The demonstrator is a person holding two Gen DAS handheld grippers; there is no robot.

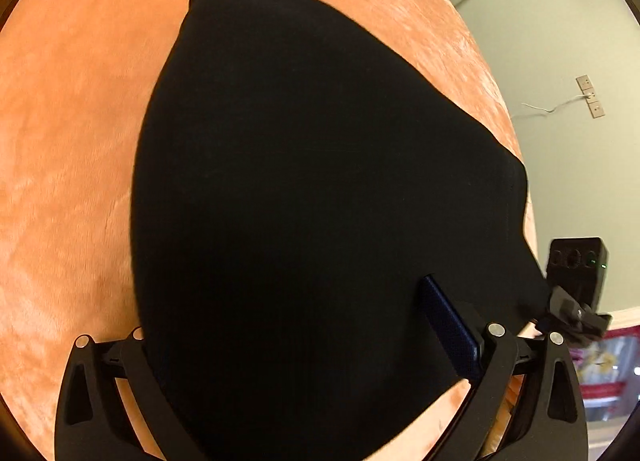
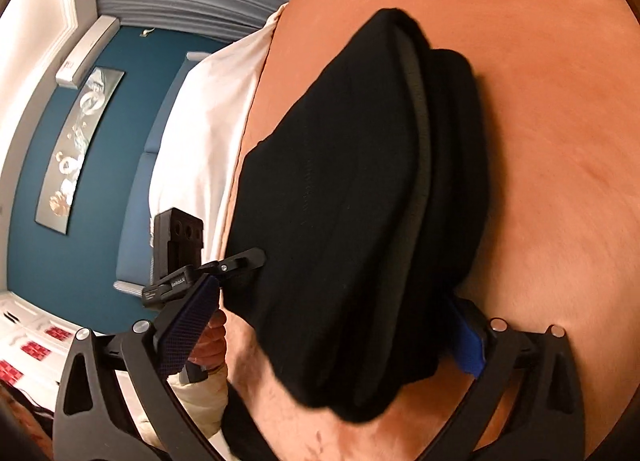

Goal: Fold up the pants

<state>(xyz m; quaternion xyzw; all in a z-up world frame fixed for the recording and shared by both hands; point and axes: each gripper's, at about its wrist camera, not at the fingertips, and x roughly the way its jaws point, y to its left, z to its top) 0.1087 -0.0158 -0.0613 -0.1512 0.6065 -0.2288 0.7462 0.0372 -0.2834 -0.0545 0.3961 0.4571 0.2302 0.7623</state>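
One orange surface [image 1: 72, 109] carries black pants [image 1: 304, 165], folded in layers, near edge. Right tongs [image 2: 320, 341] released wide, pants between pads, not pressed. Left tongs [image 1: 304, 353] spread, pants draped over; grip unclear.

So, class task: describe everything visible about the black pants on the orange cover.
The black pants are plain, soft, matte cloth, folded into stacked layers with a ribbed band showing along one edge. They lie on the orange cover, spreading between the wide-open fingers of the right gripper. The left gripper also straddles them; its grip is unclear.
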